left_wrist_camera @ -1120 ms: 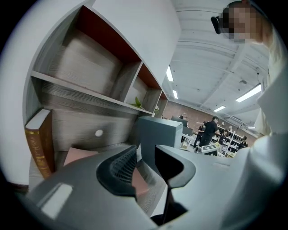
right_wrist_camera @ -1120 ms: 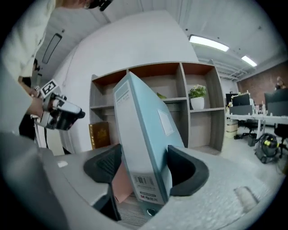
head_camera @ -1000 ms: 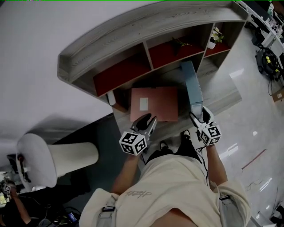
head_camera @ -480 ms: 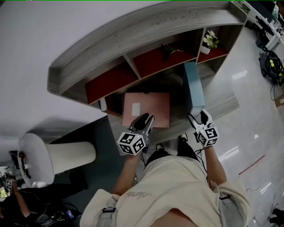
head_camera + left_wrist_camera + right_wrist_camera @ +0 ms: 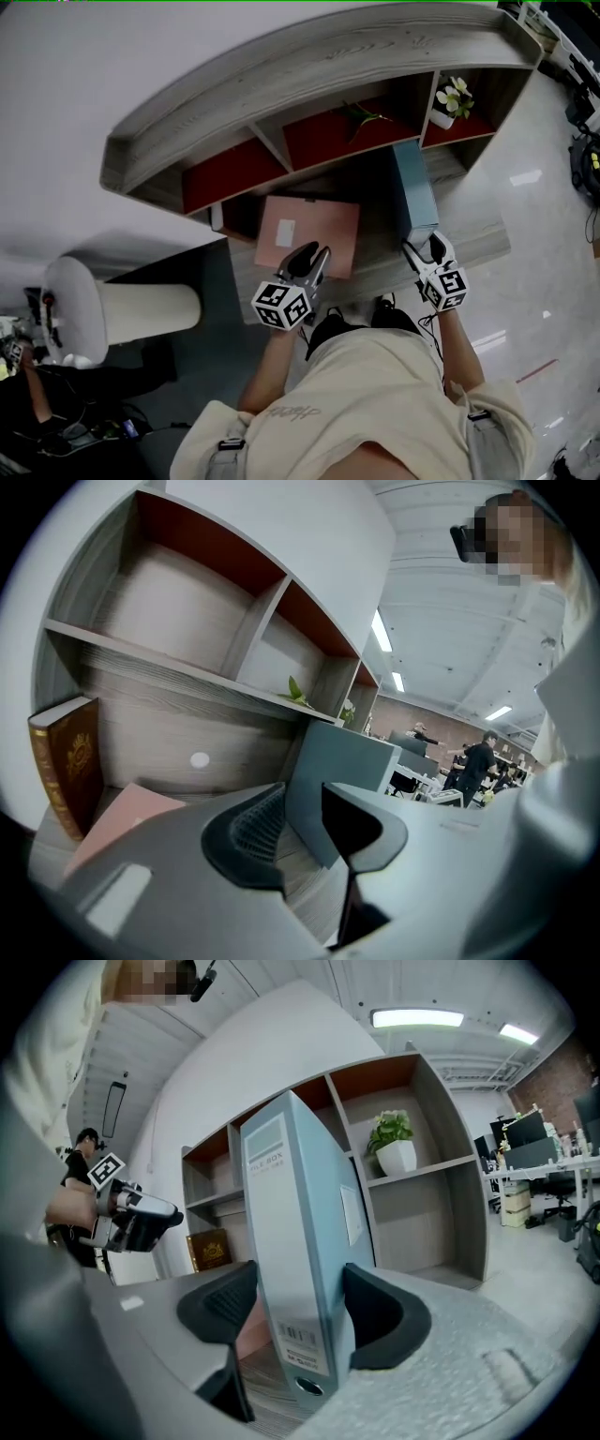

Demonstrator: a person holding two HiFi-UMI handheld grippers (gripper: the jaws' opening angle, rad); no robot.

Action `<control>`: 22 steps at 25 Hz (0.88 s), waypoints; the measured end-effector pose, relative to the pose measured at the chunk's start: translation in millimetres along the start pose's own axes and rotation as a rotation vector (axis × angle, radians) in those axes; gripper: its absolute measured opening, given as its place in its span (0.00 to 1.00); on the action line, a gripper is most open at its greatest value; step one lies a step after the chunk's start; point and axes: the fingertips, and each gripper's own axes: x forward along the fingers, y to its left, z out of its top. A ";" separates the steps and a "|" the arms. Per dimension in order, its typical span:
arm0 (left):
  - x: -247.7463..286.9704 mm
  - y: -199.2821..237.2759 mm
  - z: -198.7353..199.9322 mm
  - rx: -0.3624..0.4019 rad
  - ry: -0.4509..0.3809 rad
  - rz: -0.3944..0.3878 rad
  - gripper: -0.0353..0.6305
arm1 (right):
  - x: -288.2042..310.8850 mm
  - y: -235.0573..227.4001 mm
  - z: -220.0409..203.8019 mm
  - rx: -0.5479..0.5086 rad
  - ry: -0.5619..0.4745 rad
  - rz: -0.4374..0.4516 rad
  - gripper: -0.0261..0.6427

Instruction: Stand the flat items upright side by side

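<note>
Grey wood-grain desk (image 5: pixel 473 246) under a curved, red-backed shelf unit (image 5: pixel 281 66) is the work area.

Left gripper (image 5: pixel 302 819): jaws part-way apart, nothing btwn them. Pink flat folder (image 5: pixel 309 230) lies flat on the desk just ahead of those jaws & a bit to their left, untouched.

Right gripper (image 5: pixel 298 1321): jaws clamped on the spine end of the tall pale-blue box file (image 5: pixel 300 1213), which stands upright btwn them, foot on the desk.

Step in hand, as I read it: setting the box file upright in its spot. Folder isn't stood up yet, so approx. half the job is left. Next move prob. needs the right jaws to let go only once the file stands steady. Then the left jaws need an edge of the folder, which is awkward as it lies flush on the desk. It may want sliding or tipping first.

Others:
- Brown hardback book w/ gold crest (image 5: pixel 70 761) stands upright well left of the left jaws, by the shelf wall.
- White-potted plant (image 5: pixel 394 1143) sits in a cubby ahead-right of the right jaws, well apart.

Neither blocks the gap btwn book & file, though the shelf board overhead could limit the folder's swing.
</note>
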 end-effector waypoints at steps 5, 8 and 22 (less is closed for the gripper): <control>3.5 -9.0 -6.0 -0.013 -0.021 0.041 0.26 | 9.2 -14.3 -1.6 -0.009 0.005 0.038 0.48; 0.6 -8.4 -10.3 -0.023 -0.027 0.072 0.26 | 15.4 -19.8 -0.1 -0.013 0.011 0.058 0.48; 8.1 -2.7 -10.4 -0.060 -0.025 0.117 0.25 | 53.3 -43.3 2.9 -0.036 0.045 0.066 0.47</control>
